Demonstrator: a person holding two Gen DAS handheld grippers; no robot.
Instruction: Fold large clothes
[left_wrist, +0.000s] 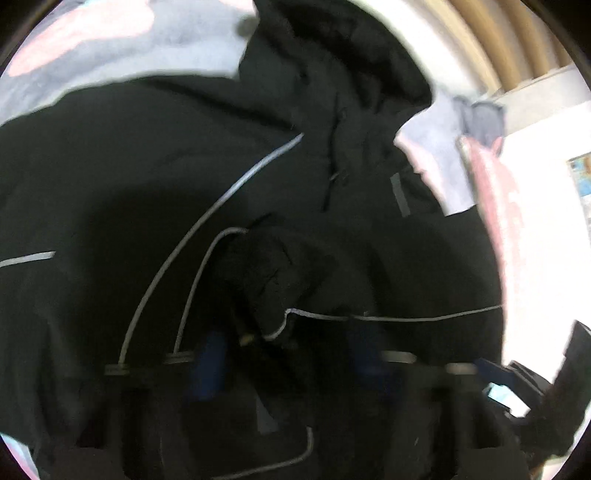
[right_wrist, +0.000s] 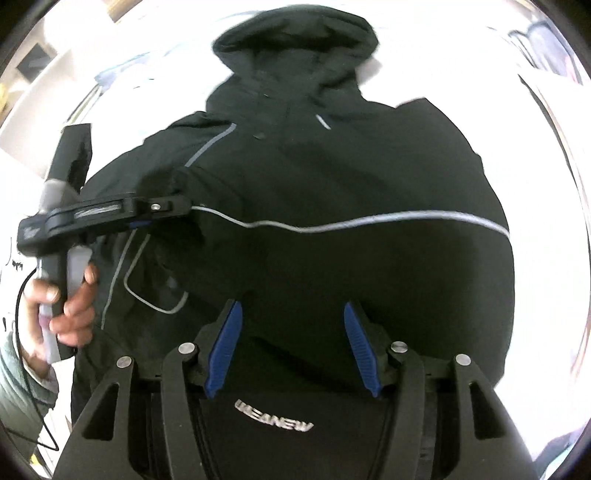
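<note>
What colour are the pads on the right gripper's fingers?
Blue, ribbed pads on black fingers; clearest in the right wrist view.

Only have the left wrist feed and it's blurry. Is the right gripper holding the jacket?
Observer: No. The right gripper is open, jaws wide apart, over the lower part of the black jacket.
Operator: Where does the left one sit from that side?
Observer: The left gripper is at the jacket's sleeve side, up nearer the shoulder. I can't tell if it's clamped.
Operator: Who's driving it?
Observer: A bare hand is wrapped around its handle, at the left edge of the right wrist view.
</note>
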